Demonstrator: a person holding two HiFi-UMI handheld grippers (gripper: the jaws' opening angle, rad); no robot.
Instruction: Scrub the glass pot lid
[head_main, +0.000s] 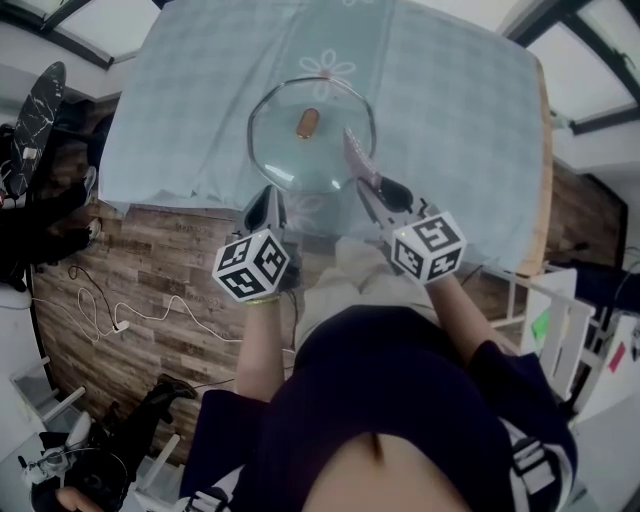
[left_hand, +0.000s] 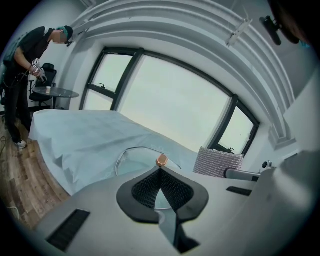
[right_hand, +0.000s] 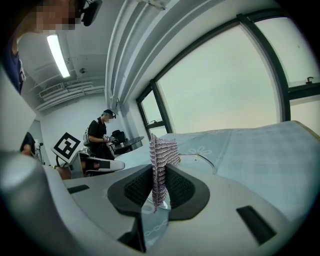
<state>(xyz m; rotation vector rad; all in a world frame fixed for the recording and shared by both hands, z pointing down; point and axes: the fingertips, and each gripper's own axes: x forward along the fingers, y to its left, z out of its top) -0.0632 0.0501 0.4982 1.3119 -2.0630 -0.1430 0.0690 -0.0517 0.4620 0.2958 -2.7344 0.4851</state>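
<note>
The left gripper (left_hand: 160, 170) is clenched, its ribbed pads meeting with nothing between them. Just ahead of its tips lies the glass pot lid (head_main: 290, 160), with the lid's near rim closest to this gripper; whether they touch cannot be told. The right gripper (right_hand: 159, 172) beside it is clamped on a scrubbing cloth (right_hand: 162, 150). The cloth stands edge-on between the pads, its long side running up and forward out of the jaws. From the head view the cloth reaches over the lid's right-hand rim, partly screening that edge from the right gripper.

The lid is round and lies flat on the tabletop (head_main: 450, 110), its copper-coloured knob (head_main: 307, 122) pointing up, just past both grippers and between their lines of aim. A pale blue cloth printed with flowers (head_main: 330, 68) covers the tabletop and hangs over the near edge beneath both grippers.

Below and to the left of the left gripper is a wooden floor (head_main: 150, 260) with white cables (head_main: 110, 315) trailing across it. Far off to the left, another person (left_hand: 22, 75) stands at a small round table (left_hand: 55, 92).
</note>
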